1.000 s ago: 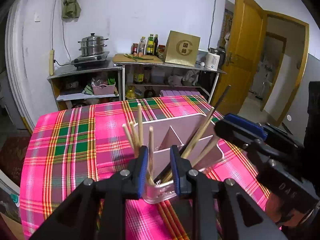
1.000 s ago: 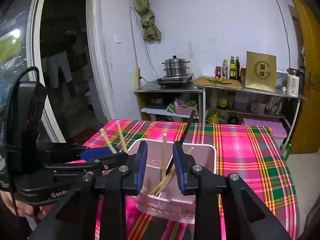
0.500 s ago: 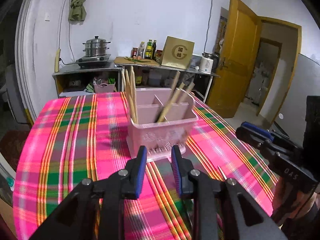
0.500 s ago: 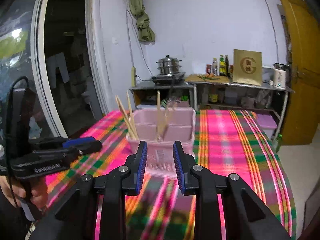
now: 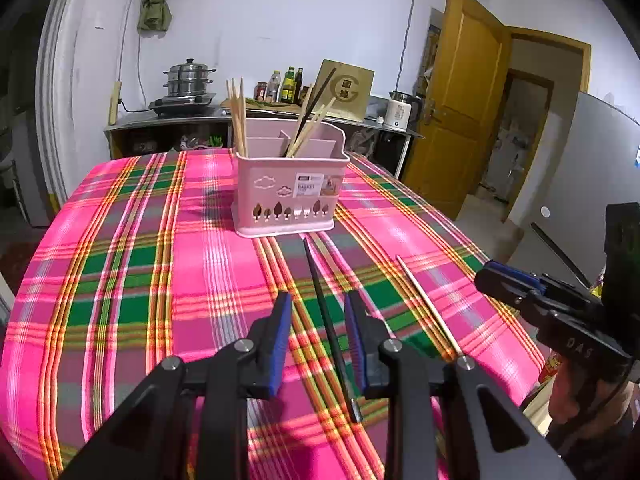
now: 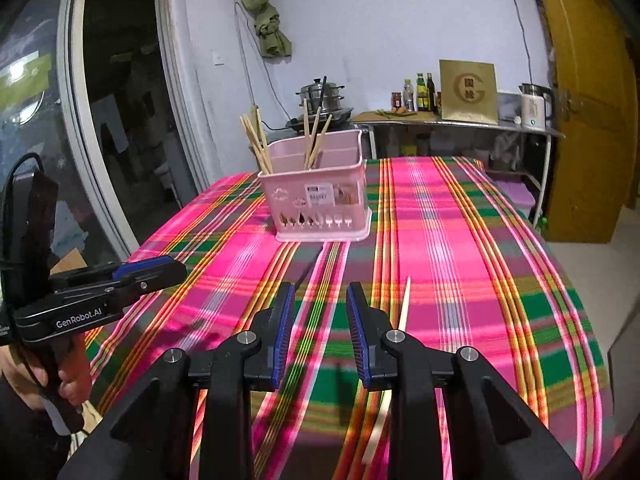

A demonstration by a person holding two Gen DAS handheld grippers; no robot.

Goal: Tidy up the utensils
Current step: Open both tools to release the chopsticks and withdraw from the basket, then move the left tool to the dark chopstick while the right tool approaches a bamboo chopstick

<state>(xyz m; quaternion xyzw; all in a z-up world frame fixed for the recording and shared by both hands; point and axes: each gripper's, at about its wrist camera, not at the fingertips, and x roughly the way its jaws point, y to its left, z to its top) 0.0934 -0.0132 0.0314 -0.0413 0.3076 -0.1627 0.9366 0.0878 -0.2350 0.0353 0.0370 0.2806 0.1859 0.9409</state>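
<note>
A pink basket [image 5: 287,196] held upright chopsticks [image 5: 238,114] in two compartments; nearer than it, both the left gripper [image 5: 317,320] and right gripper [image 6: 320,312] hung parted, empty, the left's jaws just widening over a black chopstick [image 5: 328,320].

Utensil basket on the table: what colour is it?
Pale pink basket, with a row of small tree-shaped cutouts near its base; clearest in the left wrist view.

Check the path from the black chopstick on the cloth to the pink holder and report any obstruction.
Nothing visible blocks it. The black chopstick lies between the left gripper fingers, pointing toward the pink holder; only bare cloth lies between. The pale chopstick lies off to the right.
</note>
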